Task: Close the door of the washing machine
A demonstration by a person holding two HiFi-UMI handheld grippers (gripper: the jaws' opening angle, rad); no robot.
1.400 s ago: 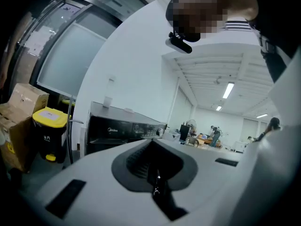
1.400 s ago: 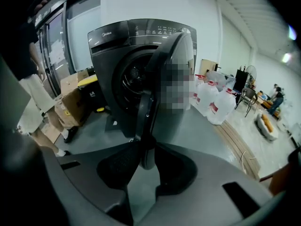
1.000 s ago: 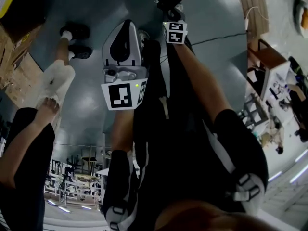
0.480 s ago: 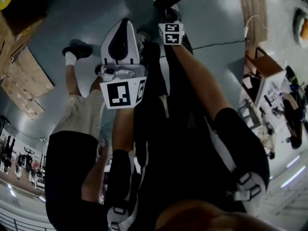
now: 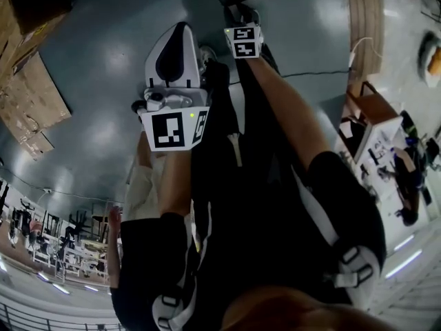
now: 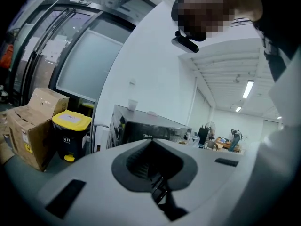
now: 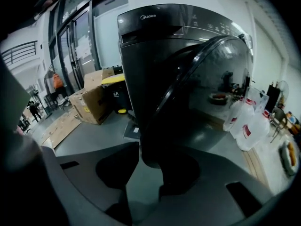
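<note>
A dark front-loading washing machine (image 7: 155, 46) fills the right gripper view, its round glass door (image 7: 211, 74) swung out to the right. My right gripper (image 7: 150, 173) points down at the door's lower rim. Its jaws have just been opening, and that dark rim shows in the gap between them without the pads pressing on it. In the head view only its marker cube (image 5: 242, 41) is plain. My left gripper (image 5: 179, 29) is held beside it, white jaws together and empty. In the left gripper view the left gripper (image 6: 153, 145) faces the machine (image 6: 146, 128) from farther off.
Cardboard boxes (image 7: 91, 102) and a yellow-lidded bin (image 6: 70, 133) stand left of the machine. Flattened cardboard (image 7: 59, 126) lies on the grey floor. White plastic jugs (image 7: 247, 126) sit to the right. Another person (image 5: 148, 192) stands close at my left. A cluttered stand (image 5: 372, 116) is at my right.
The head view has swung: cardboard slid in at upper left, and the other person moved from the left edge to just behind my left arm. Both grippers shifted slightly up the frame.
</note>
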